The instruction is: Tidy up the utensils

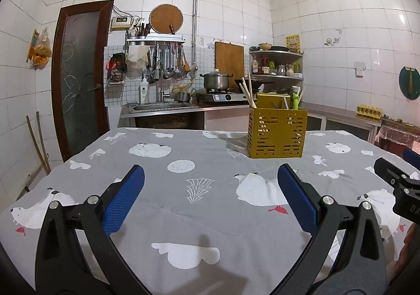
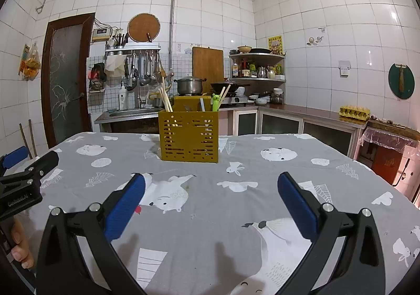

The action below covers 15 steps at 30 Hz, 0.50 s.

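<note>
A yellow perforated utensil holder [image 1: 277, 133] stands upright near the far edge of the table, ahead and right of my left gripper [image 1: 211, 176]; in the right wrist view the holder [image 2: 189, 136] is ahead and slightly left of my right gripper [image 2: 211, 179]. Wooden chopsticks [image 2: 165, 99] lean out of its left side, and a green frog-topped utensil [image 2: 215, 102] and more chopsticks stick out on its right. Both grippers are open and empty, hovering low over the grey animal-print tablecloth [image 1: 199, 205]. The right gripper's tip shows at the left view's right edge.
Behind the table is a counter with a sink [image 1: 162, 105], a pot on a stove [image 1: 216, 81], hanging ladles and a corner shelf [image 1: 277, 63]. A brown door [image 1: 78, 77] is at the left. An egg carton [image 2: 354, 112] sits on the right counter.
</note>
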Tool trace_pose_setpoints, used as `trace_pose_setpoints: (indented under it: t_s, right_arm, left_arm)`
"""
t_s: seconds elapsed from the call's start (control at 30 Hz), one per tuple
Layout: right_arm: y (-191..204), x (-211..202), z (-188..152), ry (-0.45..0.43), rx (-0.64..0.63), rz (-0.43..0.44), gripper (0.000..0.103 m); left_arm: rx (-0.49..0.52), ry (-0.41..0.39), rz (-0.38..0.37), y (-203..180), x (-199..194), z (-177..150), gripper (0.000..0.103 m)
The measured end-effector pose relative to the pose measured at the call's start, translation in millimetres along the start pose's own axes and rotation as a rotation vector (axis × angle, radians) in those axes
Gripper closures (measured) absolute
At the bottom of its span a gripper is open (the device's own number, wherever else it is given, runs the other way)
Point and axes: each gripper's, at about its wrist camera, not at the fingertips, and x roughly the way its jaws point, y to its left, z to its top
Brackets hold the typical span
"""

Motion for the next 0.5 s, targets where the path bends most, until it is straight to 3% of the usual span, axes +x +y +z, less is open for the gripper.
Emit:
trace_pose_setpoints:
  t_s: [0.5]
  right_arm:
    - [-0.3,-0.1,0.0,0.002,0.001,0.000,0.004]
  left_arm:
    - [0.015,-0.019,0.004,-2.5,-4.2,-0.9,0.005]
